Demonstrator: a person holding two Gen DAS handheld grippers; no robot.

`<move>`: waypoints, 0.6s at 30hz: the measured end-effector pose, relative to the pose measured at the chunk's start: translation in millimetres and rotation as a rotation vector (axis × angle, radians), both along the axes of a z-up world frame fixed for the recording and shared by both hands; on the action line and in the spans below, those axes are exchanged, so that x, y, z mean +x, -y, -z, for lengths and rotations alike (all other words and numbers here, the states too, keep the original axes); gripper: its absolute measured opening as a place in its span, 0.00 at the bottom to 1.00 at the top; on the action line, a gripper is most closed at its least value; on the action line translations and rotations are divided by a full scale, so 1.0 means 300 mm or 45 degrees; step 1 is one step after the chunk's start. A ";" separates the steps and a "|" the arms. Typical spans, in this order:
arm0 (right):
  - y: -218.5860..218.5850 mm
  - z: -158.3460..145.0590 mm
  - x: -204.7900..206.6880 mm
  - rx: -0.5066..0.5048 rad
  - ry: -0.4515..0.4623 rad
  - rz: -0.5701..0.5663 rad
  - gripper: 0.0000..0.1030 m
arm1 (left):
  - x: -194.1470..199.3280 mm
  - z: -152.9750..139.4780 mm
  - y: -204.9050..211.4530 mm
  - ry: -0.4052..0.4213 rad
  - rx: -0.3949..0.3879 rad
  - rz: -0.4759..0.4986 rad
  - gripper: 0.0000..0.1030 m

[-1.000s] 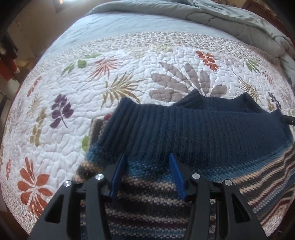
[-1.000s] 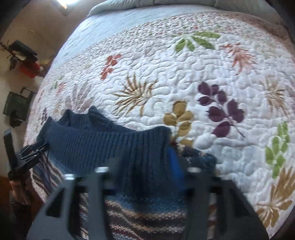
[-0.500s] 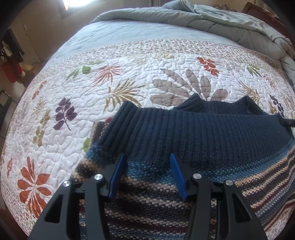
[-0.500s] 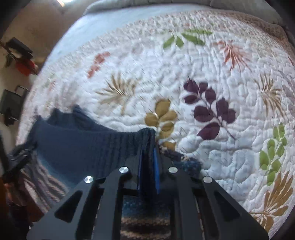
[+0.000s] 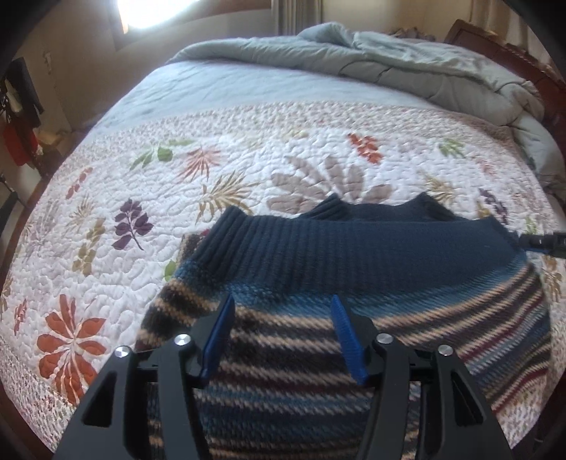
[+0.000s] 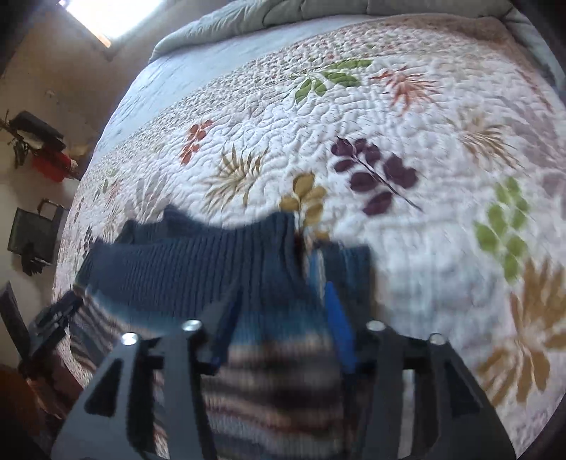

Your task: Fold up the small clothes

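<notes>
A small knitted sweater [image 5: 353,339] with tan, maroon and blue stripes lies on the leaf-patterned quilt [image 5: 148,283]. Its navy ribbed band [image 5: 353,254] is folded over on top. My left gripper [image 5: 283,300] hovers over the sweater's near left part; its jaws are opening, and the blue pads [image 5: 219,332] stand apart without pressing the knit. In the right wrist view my right gripper [image 6: 283,293] is over the sweater's right end [image 6: 269,269]. Its jaws are opening too, with the knit below and between them but not pinched. Each gripper's tip shows at the edge of the other's view.
A bunched grey duvet [image 5: 406,67] lies along the far end of the bed, with a wooden headboard [image 5: 495,42] behind it. Dark and red clothes hang on the wall at left [image 6: 46,155]. A bright window [image 5: 148,10] is at the top. The quilt stretches wide around the sweater.
The right gripper, shut on the sweater's navy edge half a second ago, has opened and let it go. Both grippers have drawn back and up. The left jaws stand slightly wider.
</notes>
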State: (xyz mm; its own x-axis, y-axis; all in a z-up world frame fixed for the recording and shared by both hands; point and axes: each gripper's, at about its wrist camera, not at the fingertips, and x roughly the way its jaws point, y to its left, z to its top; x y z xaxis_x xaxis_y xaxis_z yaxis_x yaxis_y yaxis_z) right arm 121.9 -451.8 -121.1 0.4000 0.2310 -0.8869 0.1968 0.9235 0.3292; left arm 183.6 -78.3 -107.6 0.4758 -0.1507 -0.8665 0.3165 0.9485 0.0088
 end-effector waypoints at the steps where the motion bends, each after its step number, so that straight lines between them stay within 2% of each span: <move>1: -0.006 -0.011 -0.039 -0.002 0.001 -0.001 0.63 | -0.016 -0.015 0.002 0.014 0.000 0.005 0.59; 5: -0.013 -0.028 -0.200 -0.009 -0.025 -0.004 0.70 | -0.059 -0.045 0.007 0.025 -0.016 0.022 0.60; 9: -0.021 0.003 -0.311 0.010 -0.076 -0.009 0.71 | -0.094 -0.051 0.029 0.023 -0.024 0.036 0.67; 14: -0.037 0.048 -0.377 0.024 -0.114 -0.015 0.71 | -0.108 -0.008 0.067 -0.030 -0.017 0.030 0.72; 18: -0.037 0.097 -0.382 0.058 -0.146 -0.013 0.71 | -0.104 0.070 0.097 -0.098 0.018 0.021 0.75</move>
State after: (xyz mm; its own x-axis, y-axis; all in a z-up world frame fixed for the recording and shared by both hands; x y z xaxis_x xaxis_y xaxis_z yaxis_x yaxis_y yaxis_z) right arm 7.4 -440.8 -150.3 0.2939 0.2754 -0.9153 0.2261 0.9104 0.3465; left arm 152.5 -107.2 -128.5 0.4054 -0.1455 -0.9025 0.3323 0.9432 -0.0028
